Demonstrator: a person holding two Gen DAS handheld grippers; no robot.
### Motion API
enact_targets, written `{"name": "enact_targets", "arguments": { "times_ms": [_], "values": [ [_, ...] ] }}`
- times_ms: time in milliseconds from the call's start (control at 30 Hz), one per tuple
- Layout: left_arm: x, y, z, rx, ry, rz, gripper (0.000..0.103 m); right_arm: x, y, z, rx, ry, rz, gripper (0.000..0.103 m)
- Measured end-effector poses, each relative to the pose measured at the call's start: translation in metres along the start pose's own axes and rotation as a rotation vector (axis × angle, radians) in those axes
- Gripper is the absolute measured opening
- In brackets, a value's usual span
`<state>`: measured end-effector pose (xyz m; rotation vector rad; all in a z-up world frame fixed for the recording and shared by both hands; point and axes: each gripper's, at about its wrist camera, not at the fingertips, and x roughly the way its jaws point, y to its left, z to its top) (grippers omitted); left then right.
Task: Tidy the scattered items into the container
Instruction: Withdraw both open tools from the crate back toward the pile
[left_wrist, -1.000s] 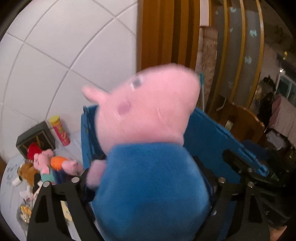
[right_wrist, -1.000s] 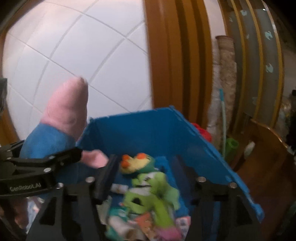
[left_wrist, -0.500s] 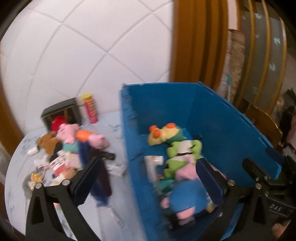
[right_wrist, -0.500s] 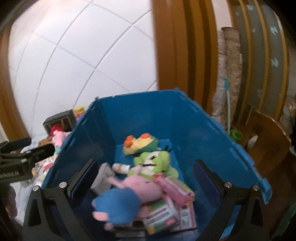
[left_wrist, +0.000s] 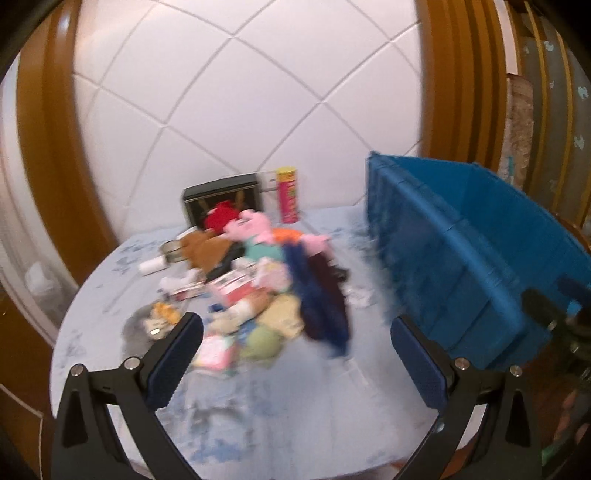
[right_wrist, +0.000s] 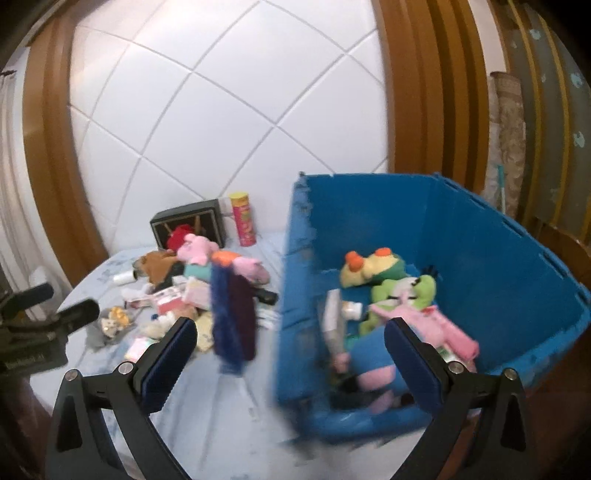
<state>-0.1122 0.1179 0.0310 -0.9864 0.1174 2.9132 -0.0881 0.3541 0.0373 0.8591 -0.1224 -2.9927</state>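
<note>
A blue crate (right_wrist: 491, 254) stands on the right of a round table (left_wrist: 280, 406); its outer wall (left_wrist: 454, 258) shows in the left wrist view. Inside lie green plush frogs (right_wrist: 402, 291), a pink-and-blue pig plush (right_wrist: 373, 365) and small boxes. A heap of scattered items (left_wrist: 258, 280) lies left of the crate: a pink pig plush (left_wrist: 255, 225), a brown plush (left_wrist: 203, 247), dark blue and maroon cloths (left_wrist: 317, 299), cartons. My left gripper (left_wrist: 295, 354) is open and empty, facing the heap. My right gripper (right_wrist: 291, 354) is open and empty, straddling the crate's near left wall.
A black box (left_wrist: 221, 199) and a red-and-yellow snack tube (left_wrist: 288, 195) stand at the table's back by the tiled wall. The left gripper's body (right_wrist: 40, 325) shows at the left edge of the right wrist view. Wooden door frames flank the wall.
Both grippers opened. The pink-and-blue pig plush left my left gripper and now lies in the crate. Both views swung left, from the crate toward the heap on the table.
</note>
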Motion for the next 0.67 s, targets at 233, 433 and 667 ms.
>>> {"name": "enact_targets", "arguments": {
  "times_ms": [233,433,667],
  "values": [
    [-0.016,0.083,-0.047,-0.048,0.044,0.021,0.103,-0.031,0.083,-0.031,-0.031,-0.017,-0.026,0.103],
    [-0.022,0.112,-0.069,-0.078,0.067,0.026,0.103,-0.046,0.122,-0.051,-0.073,0.005,-0.038,0.103],
    [-0.025,0.118,-0.082,-0.111,0.083,0.045,0.103,-0.045,0.126,-0.058,-0.088,0.022,-0.04,0.103]
  ]
}}
